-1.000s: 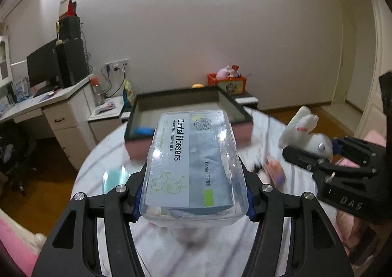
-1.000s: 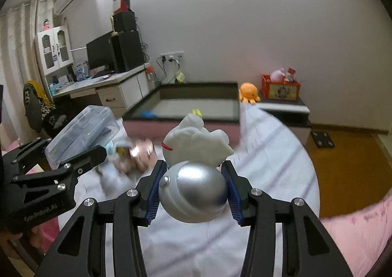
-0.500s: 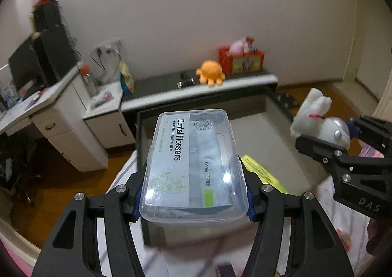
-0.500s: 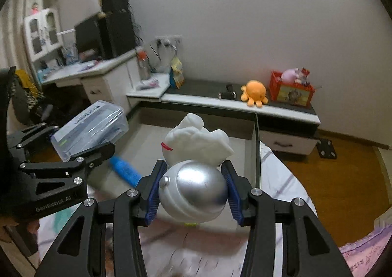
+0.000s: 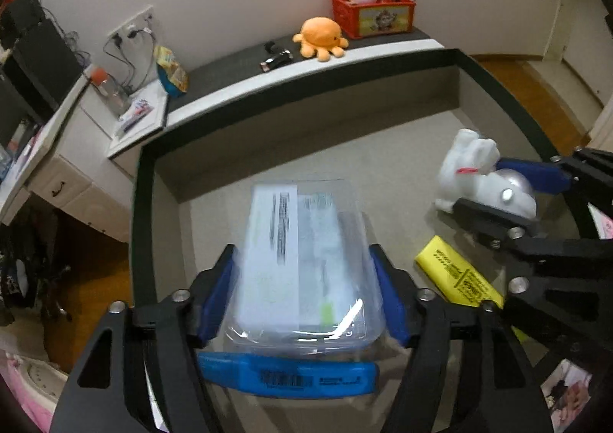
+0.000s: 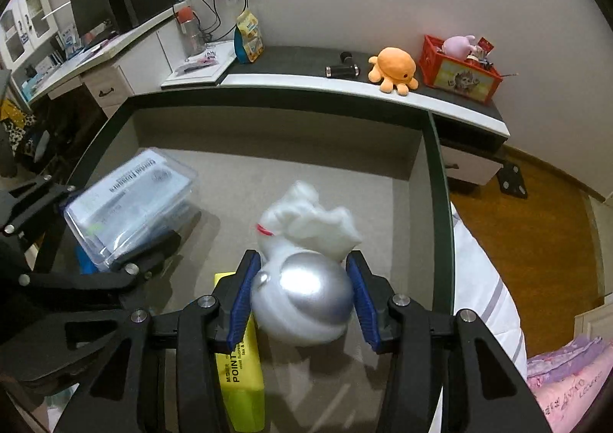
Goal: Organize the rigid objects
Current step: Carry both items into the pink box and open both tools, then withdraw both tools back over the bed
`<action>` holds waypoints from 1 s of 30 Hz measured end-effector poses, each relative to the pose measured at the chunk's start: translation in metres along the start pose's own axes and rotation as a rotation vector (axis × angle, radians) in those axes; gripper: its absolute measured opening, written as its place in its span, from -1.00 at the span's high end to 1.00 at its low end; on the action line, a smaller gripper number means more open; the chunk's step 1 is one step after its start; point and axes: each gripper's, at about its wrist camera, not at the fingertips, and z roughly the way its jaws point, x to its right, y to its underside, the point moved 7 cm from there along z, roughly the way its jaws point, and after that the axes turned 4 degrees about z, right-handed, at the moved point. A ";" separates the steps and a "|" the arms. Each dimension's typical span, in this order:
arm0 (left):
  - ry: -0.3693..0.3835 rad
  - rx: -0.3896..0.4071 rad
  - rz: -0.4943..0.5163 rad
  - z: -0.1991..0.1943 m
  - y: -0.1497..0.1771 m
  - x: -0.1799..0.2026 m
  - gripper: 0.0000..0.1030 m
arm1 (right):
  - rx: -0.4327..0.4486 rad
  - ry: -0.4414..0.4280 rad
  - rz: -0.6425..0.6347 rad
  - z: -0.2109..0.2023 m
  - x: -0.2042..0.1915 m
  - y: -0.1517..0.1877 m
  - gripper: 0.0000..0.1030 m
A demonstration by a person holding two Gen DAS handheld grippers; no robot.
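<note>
Count so far: one clear dental flosser box [image 5: 306, 264], one white bunny figure with a silver ball base [image 6: 302, 280], one yellow pack [image 5: 458, 272], one blue pack [image 5: 287, 375], all over or in the big dark-rimmed tray [image 5: 143, 180]. The flosser box is see-through plastic with a white label, sitting between the left gripper [image 5: 302, 295] fingers, which have just been opening; blue pads look slightly off its sides. The right gripper [image 6: 302, 303] is pinching the bunny's ball, hanging above the tray floor.
</note>
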 end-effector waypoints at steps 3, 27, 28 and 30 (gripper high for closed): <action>-0.031 0.027 -0.011 -0.014 0.004 -0.007 -0.71 | 0.041 0.001 0.023 -0.013 0.003 -0.004 -0.39; -0.177 0.676 -0.220 -0.323 0.191 0.019 -1.00 | 0.636 -0.061 -0.004 -0.282 -0.038 0.158 -1.00; -0.193 0.691 -0.223 -0.330 0.199 0.022 -1.00 | 0.657 -0.048 -0.002 -0.290 -0.040 0.169 -1.00; -0.227 0.720 -0.230 -0.342 0.215 0.026 -1.00 | 0.688 -0.035 -0.002 -0.301 -0.042 0.184 -1.00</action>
